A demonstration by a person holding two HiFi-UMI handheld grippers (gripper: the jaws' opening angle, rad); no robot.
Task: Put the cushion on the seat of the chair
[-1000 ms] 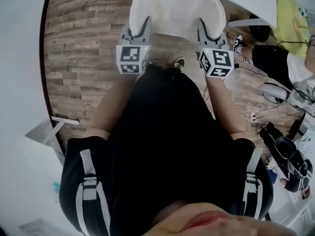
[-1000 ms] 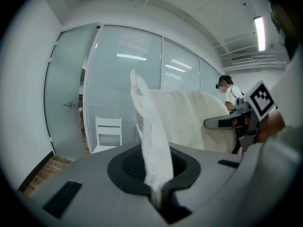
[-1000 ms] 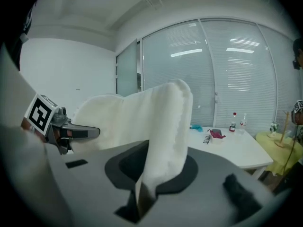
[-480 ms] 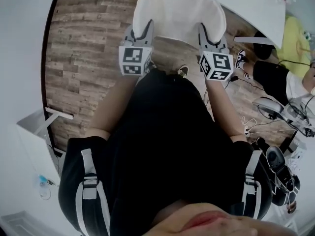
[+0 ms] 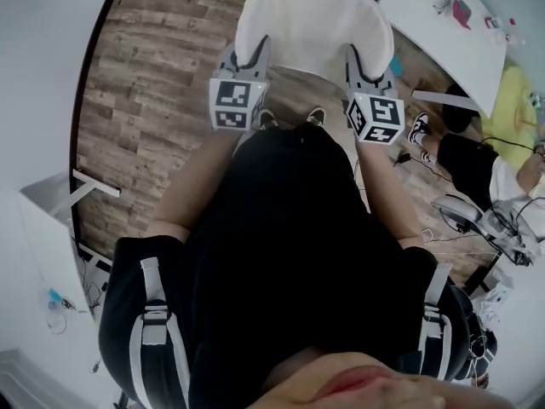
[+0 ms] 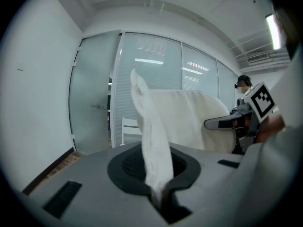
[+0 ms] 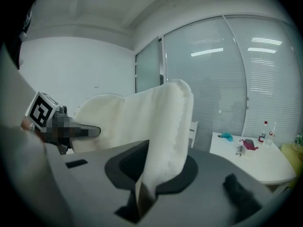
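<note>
A white cushion (image 5: 306, 20) hangs in front of the person, held by its near edge above the wood floor. My left gripper (image 5: 254, 56) is shut on the cushion's left corner. My right gripper (image 5: 359, 60) is shut on its right corner. In the left gripper view the fabric (image 6: 156, 141) rises out of the pinched jaws of the left gripper (image 6: 161, 200), and the right gripper (image 6: 227, 123) shows beyond it. The right gripper view has the cushion (image 7: 165, 126) standing up from the right gripper (image 7: 142, 197). A white chair (image 6: 129, 131) stands far off by the glass wall.
A white table (image 5: 443, 32) with small items stands at the upper right; bottles (image 7: 262, 131) stand on it. A seated person (image 5: 502, 156) and cables (image 5: 451, 228) are at the right. A white wall (image 5: 43, 100) runs along the left, and a glass partition (image 6: 151, 70) lies ahead.
Both grippers keep their hold while the cushion is carried along. In the head view the floor and the table have slid right, and a white frame at the left has come closer.
</note>
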